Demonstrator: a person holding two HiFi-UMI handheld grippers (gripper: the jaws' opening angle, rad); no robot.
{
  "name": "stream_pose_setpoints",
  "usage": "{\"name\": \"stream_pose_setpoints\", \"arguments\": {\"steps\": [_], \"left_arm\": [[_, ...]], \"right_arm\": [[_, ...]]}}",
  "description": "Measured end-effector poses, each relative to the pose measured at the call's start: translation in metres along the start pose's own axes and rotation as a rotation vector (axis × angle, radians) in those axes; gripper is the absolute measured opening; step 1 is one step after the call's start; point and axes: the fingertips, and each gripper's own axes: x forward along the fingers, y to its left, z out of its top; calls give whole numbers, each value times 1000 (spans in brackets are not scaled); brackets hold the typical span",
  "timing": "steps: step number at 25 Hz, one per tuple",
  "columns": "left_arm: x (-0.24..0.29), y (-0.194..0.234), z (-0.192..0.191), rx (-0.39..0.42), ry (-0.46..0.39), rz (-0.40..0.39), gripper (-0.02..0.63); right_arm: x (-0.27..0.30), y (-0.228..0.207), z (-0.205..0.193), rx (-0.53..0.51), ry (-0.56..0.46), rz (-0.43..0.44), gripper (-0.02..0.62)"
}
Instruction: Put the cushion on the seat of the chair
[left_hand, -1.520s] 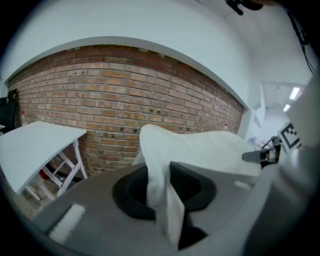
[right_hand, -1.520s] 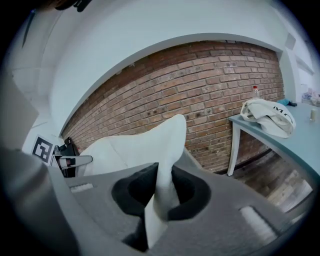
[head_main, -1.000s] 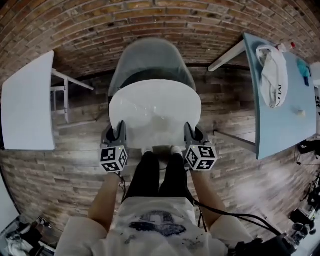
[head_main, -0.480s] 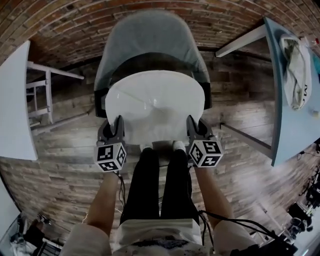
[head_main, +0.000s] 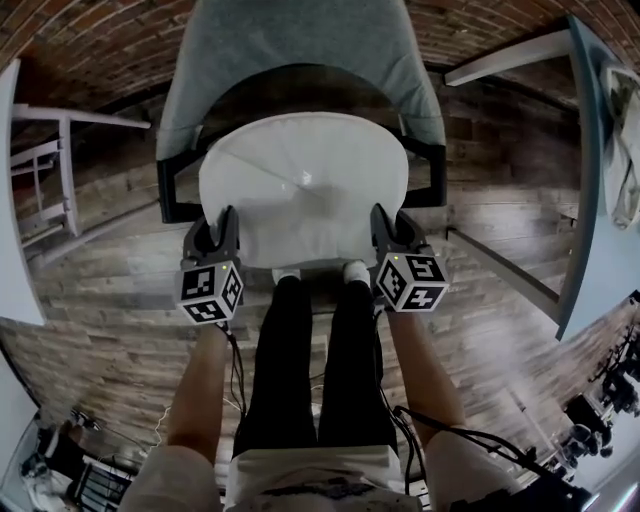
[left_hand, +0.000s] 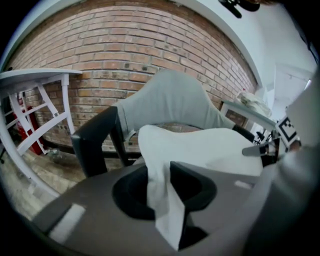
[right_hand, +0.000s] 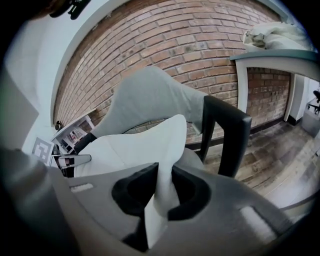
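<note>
A round white cushion (head_main: 303, 190) hangs flat between my two grippers, over the seat of a grey armchair (head_main: 300, 45) with black arms. My left gripper (head_main: 222, 228) is shut on the cushion's near-left edge, and white fabric (left_hand: 162, 200) is pinched between its jaws. My right gripper (head_main: 388, 226) is shut on the near-right edge, with fabric (right_hand: 159, 200) folded between its jaws. The chair's grey back (left_hand: 172, 102) rises behind the cushion (left_hand: 210, 150) in both gripper views, and the seat itself is hidden under the cushion (right_hand: 135, 145).
The chair's black arms (head_main: 175, 185) (head_main: 430, 160) flank the cushion. A blue table (head_main: 590, 180) with a white cloth (head_main: 622, 150) stands at the right, a white table (left_hand: 35, 75) at the left. A brick wall (right_hand: 200, 45) is behind; the person's legs (head_main: 310, 360) stand before the chair.
Both grippers have come down with the cushion, which now lies lower, between the chair's arms. The chair fills more of the head view. The grip on the cushion is unchanged.
</note>
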Motion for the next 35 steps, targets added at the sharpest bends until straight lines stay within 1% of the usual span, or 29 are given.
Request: {"name": "stream_pose_setpoints", "arguments": {"steps": [5,11,17,23,35], "left_arm": [[17,6,-23,-5,57,1,87],[31,8,-40,14,97,6,91],[42,15,-56,38,125,33,97],[54,21,-70,56,145,70,104],[68,27,-89,71,175,102,104]], "right_arm": [[16,-8,-20,10,57,-8,44],[31,-18,-41,7,99,-25,44],[43,-32,-55,-21,100,-54,55],[57,-47,-65,-41,90,-89,89],[66,-55,-74,-41,98,-99,111]]}}
